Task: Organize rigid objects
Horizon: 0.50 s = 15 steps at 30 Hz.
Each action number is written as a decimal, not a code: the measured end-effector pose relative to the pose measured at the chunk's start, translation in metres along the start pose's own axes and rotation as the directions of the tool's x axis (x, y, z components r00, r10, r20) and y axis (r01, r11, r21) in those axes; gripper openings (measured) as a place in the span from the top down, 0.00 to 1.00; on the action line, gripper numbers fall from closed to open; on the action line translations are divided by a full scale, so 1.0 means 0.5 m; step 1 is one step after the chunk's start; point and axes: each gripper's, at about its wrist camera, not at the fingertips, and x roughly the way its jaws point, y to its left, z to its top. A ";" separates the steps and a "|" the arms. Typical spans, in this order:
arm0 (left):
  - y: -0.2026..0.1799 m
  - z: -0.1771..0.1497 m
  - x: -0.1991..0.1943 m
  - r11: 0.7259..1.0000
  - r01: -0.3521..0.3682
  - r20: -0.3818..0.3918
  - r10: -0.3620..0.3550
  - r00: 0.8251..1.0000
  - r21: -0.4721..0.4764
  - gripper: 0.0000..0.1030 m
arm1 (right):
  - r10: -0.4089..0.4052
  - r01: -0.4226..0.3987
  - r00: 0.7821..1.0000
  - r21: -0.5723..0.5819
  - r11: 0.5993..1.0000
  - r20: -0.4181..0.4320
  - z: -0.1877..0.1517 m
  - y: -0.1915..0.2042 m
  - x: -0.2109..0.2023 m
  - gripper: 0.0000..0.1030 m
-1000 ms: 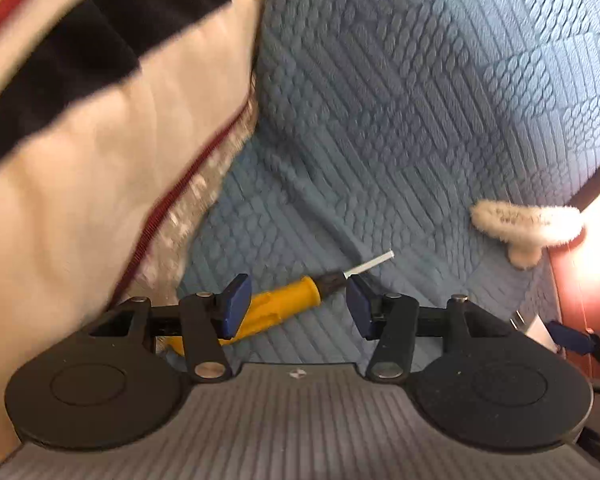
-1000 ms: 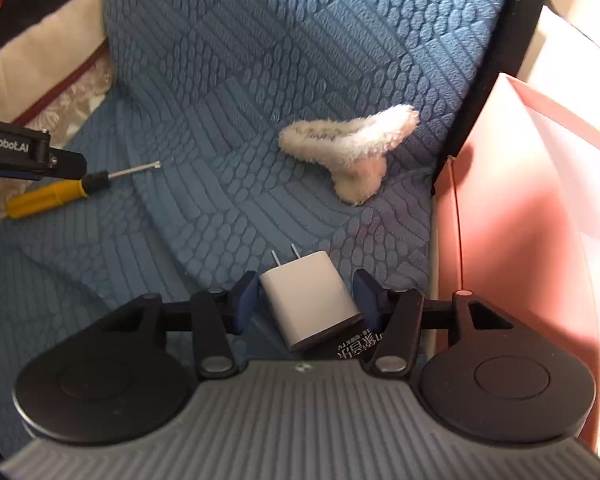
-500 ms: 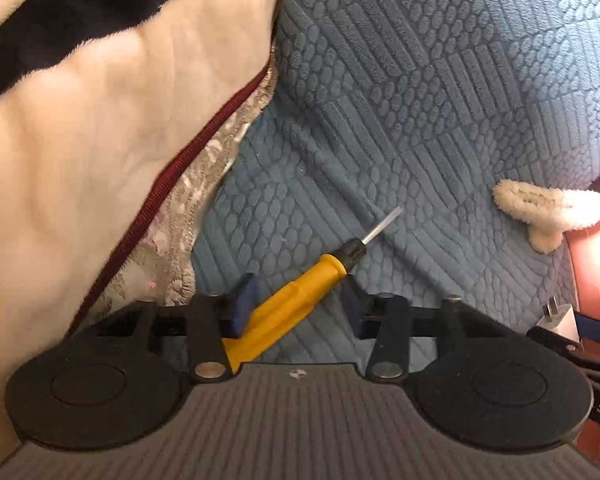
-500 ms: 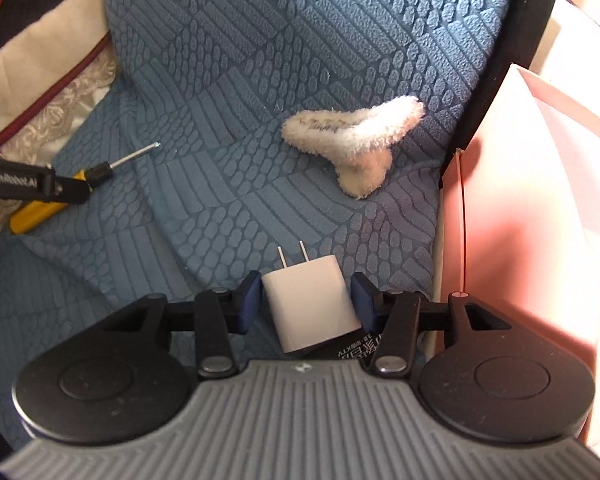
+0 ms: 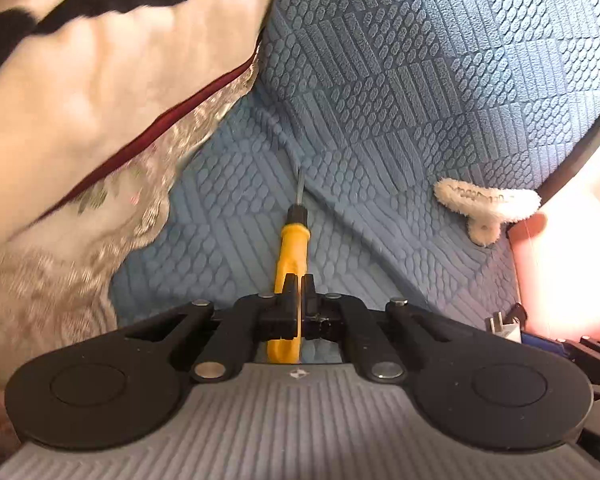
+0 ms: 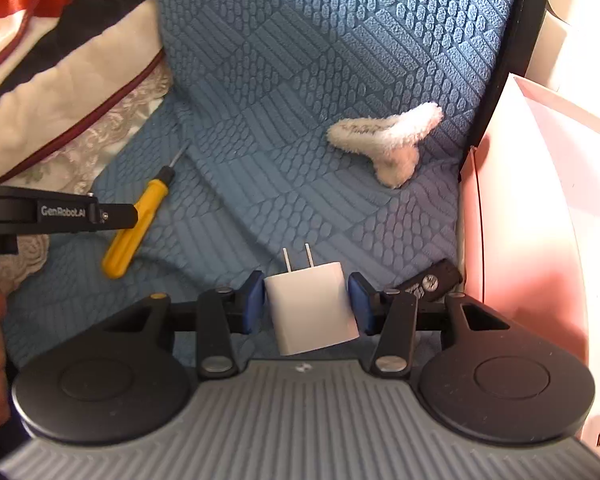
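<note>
Blue quilted upholstery (image 6: 340, 60) with a raised geometric pattern fills both wrist views, its seat and backrest meeting in a soft crease. On the left, a cream cushion (image 5: 100, 80) with black stripes, dark red piping and a lace edge leans against the fabric. At the left wrist, the left gripper (image 5: 299, 300) has its jaws pressed together on the handle of a yellow screwdriver (image 5: 290, 248), whose black collar and thin metal shaft point straight ahead toward the crease; in the right wrist view the same screwdriver (image 6: 140, 220) lies at a slant on the seat, the gripper's black finger crossing its handle. At the right wrist, the right gripper (image 6: 307, 304) is spread around a white wall charger (image 6: 312, 312), prongs pointing forward; the blue pads sit just beside its sides, and whether they touch cannot be told. A fuzzy white hair claw clip (image 6: 384, 140) rests on the seat well ahead, near a pink bin (image 6: 520, 220) at the right edge. A small black object (image 6: 430, 282) with white markings lies just beside the bin.
</note>
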 end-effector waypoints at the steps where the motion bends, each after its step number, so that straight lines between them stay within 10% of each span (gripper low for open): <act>1: -0.001 -0.005 -0.006 1.000 0.008 0.000 -0.008 1.000 0.002 0.99 | 0.006 -0.006 1.000 0.005 1.000 -0.001 -0.005 0.002 -0.005 0.52; 15: 0.012 0.010 0.000 1.000 -0.017 -0.005 0.017 1.000 -0.015 0.91 | 0.000 0.001 0.999 0.023 1.000 -0.049 -0.089 0.023 -0.023 0.52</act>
